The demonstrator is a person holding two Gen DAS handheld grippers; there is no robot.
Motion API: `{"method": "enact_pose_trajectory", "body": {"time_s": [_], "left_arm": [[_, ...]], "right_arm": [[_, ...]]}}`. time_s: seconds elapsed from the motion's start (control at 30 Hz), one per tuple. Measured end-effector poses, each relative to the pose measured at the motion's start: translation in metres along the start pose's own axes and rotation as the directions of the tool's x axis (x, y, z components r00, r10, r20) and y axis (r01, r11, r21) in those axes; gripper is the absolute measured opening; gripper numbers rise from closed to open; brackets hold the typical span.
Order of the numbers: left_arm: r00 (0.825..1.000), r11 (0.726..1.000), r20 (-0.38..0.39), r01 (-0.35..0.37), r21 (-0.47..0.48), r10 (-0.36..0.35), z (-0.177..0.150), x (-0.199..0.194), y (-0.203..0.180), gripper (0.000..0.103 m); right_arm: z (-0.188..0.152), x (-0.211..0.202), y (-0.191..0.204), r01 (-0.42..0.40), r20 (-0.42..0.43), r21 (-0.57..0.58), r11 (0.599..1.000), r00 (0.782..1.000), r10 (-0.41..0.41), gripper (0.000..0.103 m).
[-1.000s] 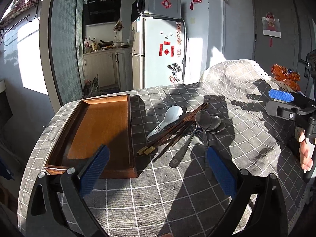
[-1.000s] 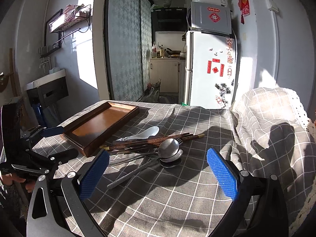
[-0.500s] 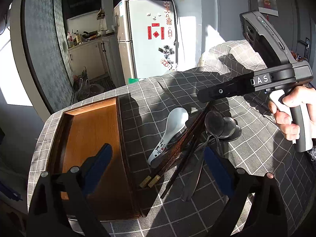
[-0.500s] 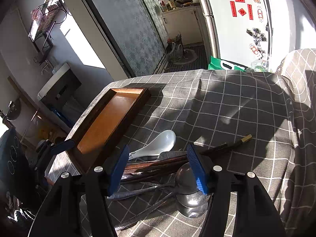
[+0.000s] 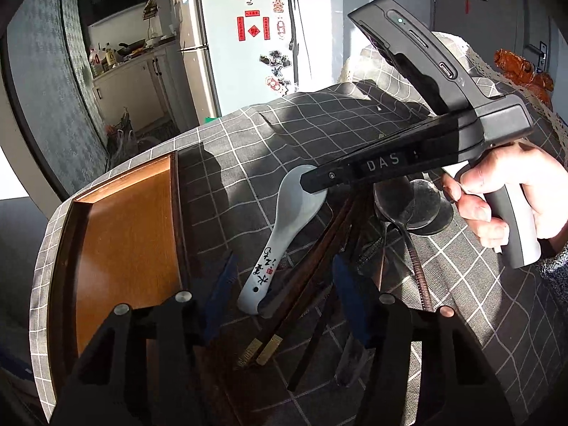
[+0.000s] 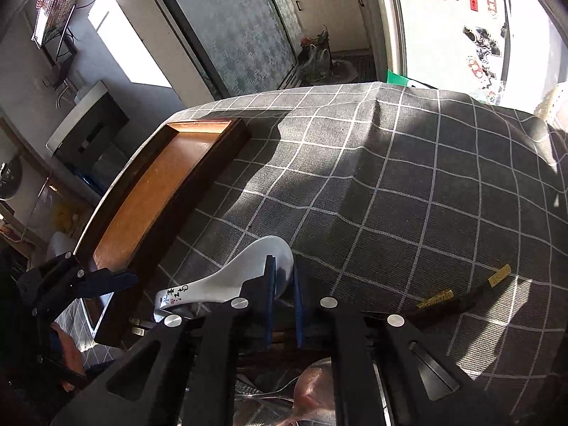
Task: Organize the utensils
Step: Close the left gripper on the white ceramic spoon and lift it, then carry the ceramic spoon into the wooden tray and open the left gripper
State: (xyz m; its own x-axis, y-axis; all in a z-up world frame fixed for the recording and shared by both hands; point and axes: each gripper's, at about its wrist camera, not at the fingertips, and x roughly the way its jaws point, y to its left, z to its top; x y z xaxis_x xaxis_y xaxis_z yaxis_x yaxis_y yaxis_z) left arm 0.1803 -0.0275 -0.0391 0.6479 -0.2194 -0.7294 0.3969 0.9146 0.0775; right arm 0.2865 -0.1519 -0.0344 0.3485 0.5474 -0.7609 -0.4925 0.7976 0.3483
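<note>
Spoon [image 6: 245, 266] bowl w/in right gripper [image 6: 283, 300].

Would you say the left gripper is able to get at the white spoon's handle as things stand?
Probably yes: the left gripper is open, with the white spoon handle between its fingers. The chopsticks press against that handle and may get pinched too.

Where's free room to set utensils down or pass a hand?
Free: the wooden tray, bare inside, and the checked cloth beyond the white spoon. Crowded: beside the tray, where spoon, chopsticks and metal spoons overlap under both hand-held grippers.
</note>
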Motion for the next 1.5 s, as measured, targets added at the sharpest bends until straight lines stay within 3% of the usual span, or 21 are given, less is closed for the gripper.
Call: {"method": "enact_pose_trajectory", "body": {"time_s": [0.23,0.3,0.47,0.5,0.7,0.87,1.5], "left_arm": [[1.0,1.0,0.005,-0.008,-0.019,0.008,0.006,0.009,0.005,0.058],[1.0,1.0,0.005,-0.012,-0.025,0.013,0.006,0.01,0.006,0.047],[1.0,0.999,-0.001,0.005,-0.033,-0.005,0.006,0.014,0.009,0.036],[1.0,0.999,0.003,0.005,-0.036,-0.005,0.006,0.014,0.01,0.025],[0.999,1.0,0.032,0.014,-0.013,-0.013,0.007,-0.001,0.008,0.023],[0.999,0.999,0.037,-0.006,-0.05,0.008,0.005,-0.015,0.021,0.024],[0.986,0.968,-0.022,-0.166,-0.191,0.164,-0.046,-0.049,0.104,0.025]], "right_arm": [[0.002,-0.034,0.008,-0.089,0.087,-0.038,0.995,0.992,0.092,0.004],[0.002,-0.045,0.012,-0.094,0.108,-0.055,0.994,0.989,0.1,0.005],[0.004,-0.062,0.014,-0.15,0.13,-0.054,0.987,0.979,0.156,0.005],[0.004,-0.064,0.017,-0.144,0.131,-0.064,0.987,0.98,0.152,0.005],[0.006,-0.071,0.025,-0.151,0.145,-0.058,0.987,0.977,0.158,0.005],[0.015,-0.065,0.045,-0.161,0.138,-0.08,0.984,0.976,0.171,0.005],[0.048,0.022,0.126,-0.219,0.011,-0.144,0.965,0.975,0.223,0.005]]}}
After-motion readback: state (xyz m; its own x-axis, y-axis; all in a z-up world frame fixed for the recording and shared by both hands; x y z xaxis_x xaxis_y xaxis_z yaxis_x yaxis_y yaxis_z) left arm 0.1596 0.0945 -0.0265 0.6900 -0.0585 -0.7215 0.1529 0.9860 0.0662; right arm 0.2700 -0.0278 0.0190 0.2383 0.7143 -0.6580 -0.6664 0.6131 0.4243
